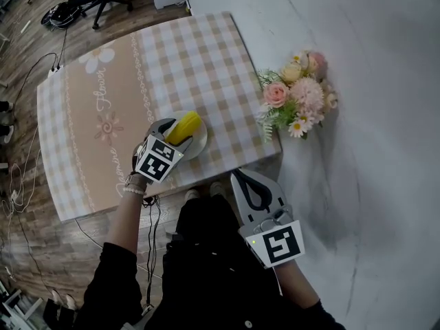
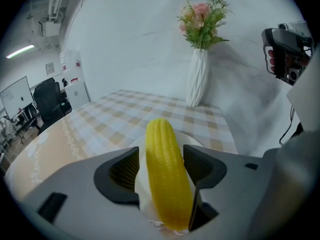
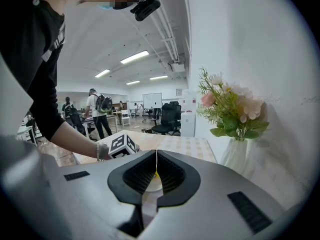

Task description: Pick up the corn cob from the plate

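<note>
Two steps remain, we judge, clamping and lifting: left tongs (image 2: 161, 156) stand apart astride the corn cob (image 1: 185, 127) on its plate (image 1: 201, 144); right tongs (image 3: 156, 170) closed together, idle.

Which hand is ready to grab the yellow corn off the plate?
Left. The left gripper is down at the plate with its jaws open on either side of the corn cob. The right gripper is back from the plate, with its jaws together.
</note>
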